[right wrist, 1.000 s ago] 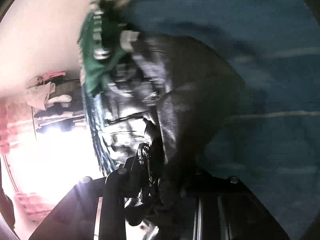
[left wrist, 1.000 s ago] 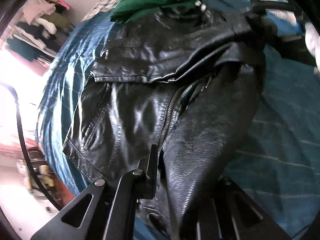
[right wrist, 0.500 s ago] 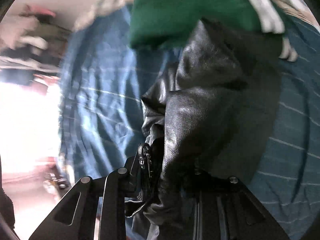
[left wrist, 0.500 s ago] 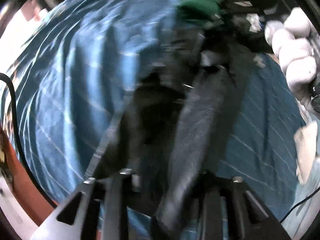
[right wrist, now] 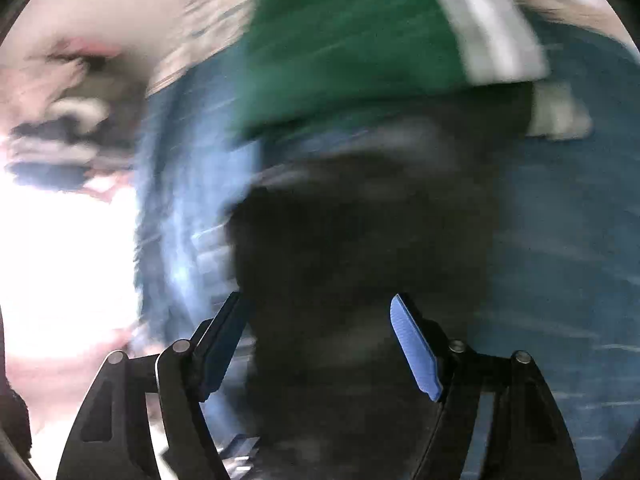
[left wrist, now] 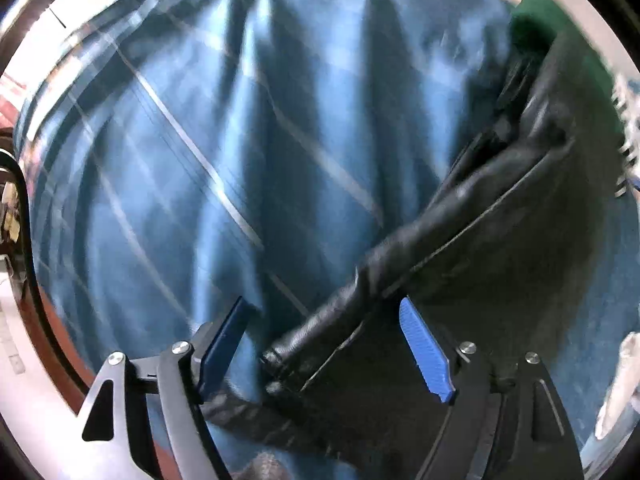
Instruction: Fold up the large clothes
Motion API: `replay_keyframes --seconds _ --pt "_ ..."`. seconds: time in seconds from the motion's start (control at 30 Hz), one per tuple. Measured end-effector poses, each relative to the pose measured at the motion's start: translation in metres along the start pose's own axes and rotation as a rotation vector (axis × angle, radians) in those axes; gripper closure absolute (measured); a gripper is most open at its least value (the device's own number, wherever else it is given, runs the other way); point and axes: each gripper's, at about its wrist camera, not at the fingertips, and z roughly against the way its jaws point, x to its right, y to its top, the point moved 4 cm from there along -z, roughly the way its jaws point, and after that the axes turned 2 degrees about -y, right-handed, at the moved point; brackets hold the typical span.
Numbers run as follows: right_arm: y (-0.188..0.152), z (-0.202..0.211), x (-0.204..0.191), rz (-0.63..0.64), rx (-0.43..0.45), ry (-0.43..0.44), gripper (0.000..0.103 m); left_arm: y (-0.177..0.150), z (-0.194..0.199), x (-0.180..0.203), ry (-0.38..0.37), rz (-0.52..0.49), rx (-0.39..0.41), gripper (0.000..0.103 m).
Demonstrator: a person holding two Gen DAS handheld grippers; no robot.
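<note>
A black leather jacket (left wrist: 500, 248) lies on the blue striped bedspread (left wrist: 240, 140), running from the lower middle to the upper right of the left wrist view. My left gripper (left wrist: 324, 312) is open, its blue pads spread wide over the jacket's lower edge. In the blurred right wrist view the jacket (right wrist: 360, 260) is a dark mass ahead of my right gripper (right wrist: 316, 312), which is open with nothing held. A green garment with white stripes (right wrist: 352, 40) lies just beyond the jacket.
The green garment also shows at the top right of the left wrist view (left wrist: 536, 20). The bed's edge and floor (left wrist: 24, 320) are at the far left. Hanging clothes (right wrist: 60, 120) and a bright window (right wrist: 60, 260) are at the left of the right wrist view.
Both grippers have opened and let go of the jacket, which now lies on the bed. Both views swung quickly; the left now faces mostly bare bedspread.
</note>
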Motion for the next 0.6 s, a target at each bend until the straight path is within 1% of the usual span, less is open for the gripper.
replay_keyframes --seconds 0.03,0.07,0.1,0.13,0.2,0.23,0.27,0.3,0.33,0.37,0.4,0.43,0.47,0.5,0.53,0.6 --pt "0.003 0.000 0.026 -0.033 0.002 -0.015 0.027 -0.003 -0.010 0.001 0.004 0.003 -0.002 0.020" --pt "0.007 -0.009 0.052 -0.075 -0.018 -0.011 0.027 -0.004 -0.016 0.001 0.015 0.003 0.016 0.015" --pt "0.010 -0.021 0.069 -0.107 -0.032 0.011 0.027 -0.004 -0.016 0.001 0.015 0.000 0.020 0.015" --pt "0.013 -0.035 0.084 -0.130 -0.050 0.051 0.027 -0.005 -0.015 0.002 0.013 -0.002 0.020 0.015" --pt "0.020 -0.073 0.099 -0.161 -0.087 0.145 0.025 -0.006 -0.010 0.000 0.011 -0.006 0.021 0.015" --pt "0.022 -0.087 0.097 -0.166 -0.086 0.177 0.025 -0.007 -0.007 0.000 0.010 -0.008 0.020 0.015" --pt "0.025 -0.093 0.091 -0.147 -0.041 0.208 0.027 -0.008 -0.003 -0.002 0.012 -0.009 0.023 0.015" --pt "0.026 -0.091 0.086 -0.122 0.006 0.225 0.035 -0.009 0.004 -0.005 0.031 -0.010 0.029 0.015" --pt "0.025 -0.089 0.077 -0.100 0.031 0.219 0.040 -0.009 0.008 -0.007 0.046 -0.008 0.033 0.015" --pt "0.023 -0.088 0.075 -0.094 0.042 0.202 0.052 -0.011 0.015 -0.011 0.050 0.001 0.039 0.015" --pt "0.019 -0.085 0.076 -0.103 0.058 0.193 0.068 -0.014 0.023 -0.015 0.054 0.017 0.047 0.015" --pt "0.015 -0.079 0.080 -0.135 0.070 0.206 0.074 -0.017 0.030 -0.018 0.062 0.032 0.052 0.015" --pt "0.008 -0.069 0.088 -0.187 0.079 0.249 0.084 -0.021 0.037 -0.023 0.078 0.049 0.054 0.015" --pt "0.002 -0.059 0.093 -0.239 0.090 0.290 0.087 -0.026 0.045 -0.030 0.101 0.064 0.052 0.015" --pt "-0.008 -0.046 0.099 -0.300 0.105 0.329 0.087 -0.030 0.051 -0.035 0.112 0.073 0.053 0.015" --pt "-0.025 -0.024 0.109 -0.363 0.133 0.347 0.088 -0.042 0.062 -0.045 0.141 0.090 0.053 0.015"
